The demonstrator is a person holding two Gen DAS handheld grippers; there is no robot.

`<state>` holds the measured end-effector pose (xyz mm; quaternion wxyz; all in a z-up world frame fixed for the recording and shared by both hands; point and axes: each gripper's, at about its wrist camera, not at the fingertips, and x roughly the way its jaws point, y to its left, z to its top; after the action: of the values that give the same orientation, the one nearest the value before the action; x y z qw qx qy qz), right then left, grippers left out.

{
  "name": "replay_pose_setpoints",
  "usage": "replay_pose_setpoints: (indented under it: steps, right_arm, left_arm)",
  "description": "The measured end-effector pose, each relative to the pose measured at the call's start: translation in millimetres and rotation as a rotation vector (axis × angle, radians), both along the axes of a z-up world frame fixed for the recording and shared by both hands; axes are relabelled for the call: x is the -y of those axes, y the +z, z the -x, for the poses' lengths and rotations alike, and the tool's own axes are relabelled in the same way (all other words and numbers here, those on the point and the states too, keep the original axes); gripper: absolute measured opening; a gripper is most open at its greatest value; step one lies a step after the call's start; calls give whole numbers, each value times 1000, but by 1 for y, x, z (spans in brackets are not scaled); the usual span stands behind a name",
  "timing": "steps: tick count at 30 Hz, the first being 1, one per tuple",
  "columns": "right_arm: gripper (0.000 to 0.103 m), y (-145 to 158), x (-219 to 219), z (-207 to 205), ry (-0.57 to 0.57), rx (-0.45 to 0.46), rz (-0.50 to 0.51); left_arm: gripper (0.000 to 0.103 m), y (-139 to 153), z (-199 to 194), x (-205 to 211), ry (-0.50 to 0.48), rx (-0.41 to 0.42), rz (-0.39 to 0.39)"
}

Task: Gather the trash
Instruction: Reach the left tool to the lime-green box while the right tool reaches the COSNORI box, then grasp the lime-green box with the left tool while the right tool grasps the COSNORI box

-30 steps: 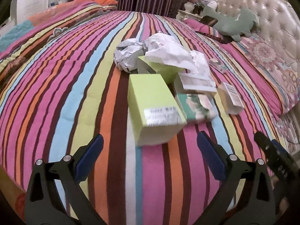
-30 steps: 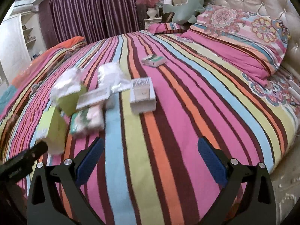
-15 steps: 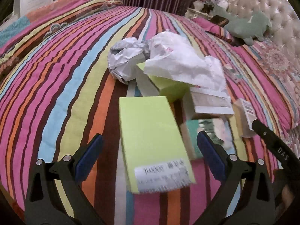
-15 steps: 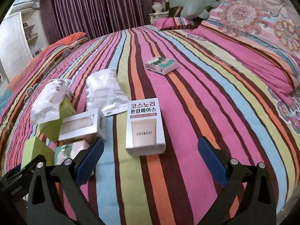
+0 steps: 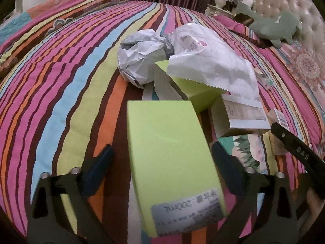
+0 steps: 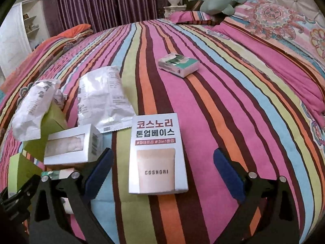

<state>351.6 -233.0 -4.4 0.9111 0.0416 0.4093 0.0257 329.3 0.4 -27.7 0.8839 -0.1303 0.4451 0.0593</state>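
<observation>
Trash lies on a striped bedspread (image 5: 61,93). In the left wrist view my left gripper (image 5: 162,162) is open around a lime green box (image 5: 168,154), with its fingers either side and not touching. Behind it are crumpled paper (image 5: 140,61), a white wrapper (image 5: 211,61), a second green box (image 5: 199,93) and a white window box (image 5: 243,116). In the right wrist view my right gripper (image 6: 162,168) is open around a white Cosnori box (image 6: 156,154). A white foil pouch (image 6: 103,99) and a small green-white box (image 6: 178,64) lie farther away.
A green plush toy (image 5: 274,26) and patterned pillows (image 6: 284,20) lie at the headboard. Purple curtains (image 6: 101,2) hang behind the bed. The right gripper's dark body (image 5: 294,144) shows at the left wrist view's right edge. A teal-patterned packet (image 5: 245,150) lies beside the lime box.
Both grippers have moved forward toward the bed. The lime box now sits between the left fingers and the Cosnori box between the right fingers. Both stay open.
</observation>
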Motion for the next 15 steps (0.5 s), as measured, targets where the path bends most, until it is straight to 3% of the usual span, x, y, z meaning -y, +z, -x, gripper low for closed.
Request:
replay_pose_setpoints:
  steps: [2, 4, 8, 10, 11, 15]
  right_arm:
    - [91, -3, -1, -4, -1, -19, 2]
    - [91, -6, -3, -7, 14, -49, 8]
    - [67, -10, -15, -11, 57, -73, 78]
    - [60, -8, -18, -12, 76, -78, 95]
    - [48, -7, -17, -12, 76, -78, 82]
    - [45, -3, -2, -10, 29, -88, -46]
  left_arm:
    - [73, 0, -2, 1, -5, -5, 3]
    - [51, -2, -6, 1, 1, -27, -26]
    - [49, -2, -10, -2, -7, -30, -51]
    - [49, -1, -11, -4, -14, -32, -45]
    - [49, -1, -11, -5, -18, -32, -42]
    - [48, 1, -6, -10, -26, -26, -13]
